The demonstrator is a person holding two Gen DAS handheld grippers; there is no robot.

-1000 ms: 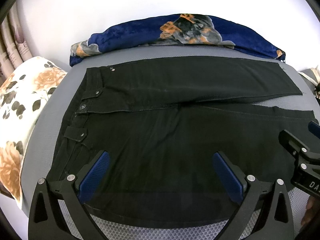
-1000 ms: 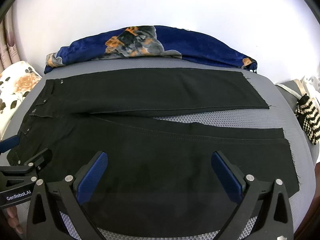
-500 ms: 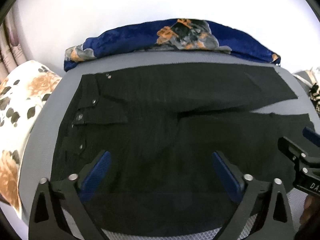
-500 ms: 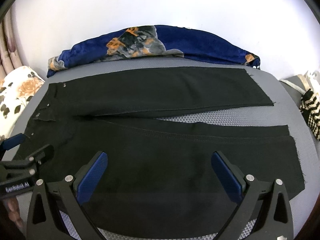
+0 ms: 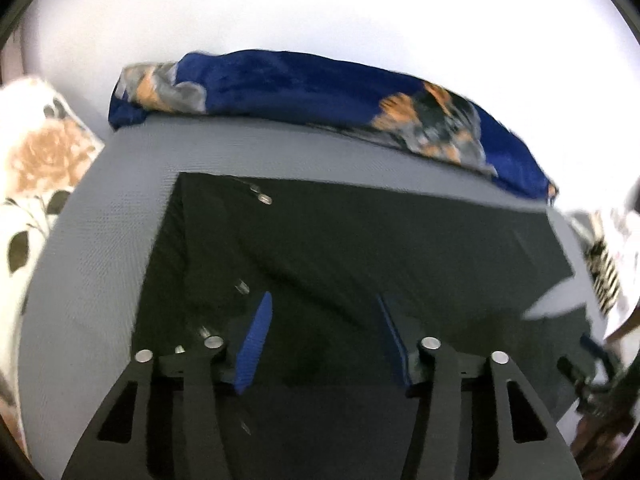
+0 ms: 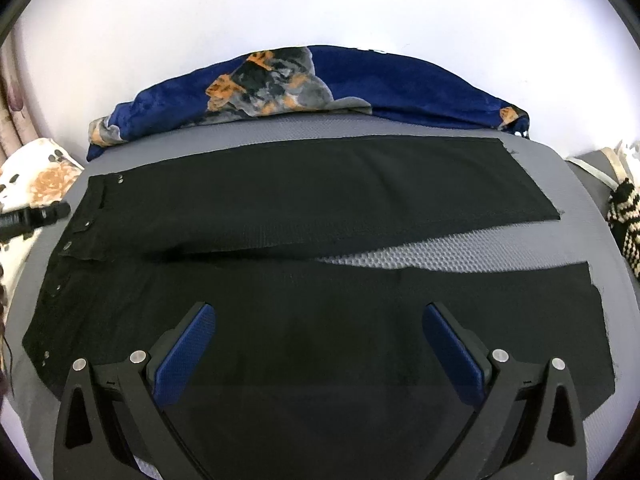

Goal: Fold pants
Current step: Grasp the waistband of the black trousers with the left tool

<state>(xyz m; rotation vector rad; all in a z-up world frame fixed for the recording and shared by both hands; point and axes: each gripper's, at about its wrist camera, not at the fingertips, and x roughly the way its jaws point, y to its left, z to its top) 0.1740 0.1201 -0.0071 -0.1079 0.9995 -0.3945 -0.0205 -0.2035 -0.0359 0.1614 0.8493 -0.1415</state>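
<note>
Black pants [image 6: 304, 288] lie flat on a grey mesh surface [image 6: 460, 254], waistband with metal buttons to the left, both legs stretching right with a thin gap between them. My right gripper [image 6: 318, 354] is wide open over the near leg, with nothing between its blue pads. My left gripper [image 5: 324, 340] hangs over the waist end of the pants [image 5: 360, 248]; its jaws are partly closed with a clear gap between the pads and hold nothing. This view is blurred. The left gripper's tip also shows in the right wrist view [image 6: 36, 216], beside the waistband.
A blue floral blanket [image 6: 360, 84] lies bunched along the far edge by the white wall. A floral pillow [image 5: 36, 184] sits left. A black-and-white striped knit item [image 6: 624, 220] lies at the right edge.
My left gripper has swung left toward the waistband and its jaws have narrowed. My right gripper has risen slightly and stays open. The pants have not moved.
</note>
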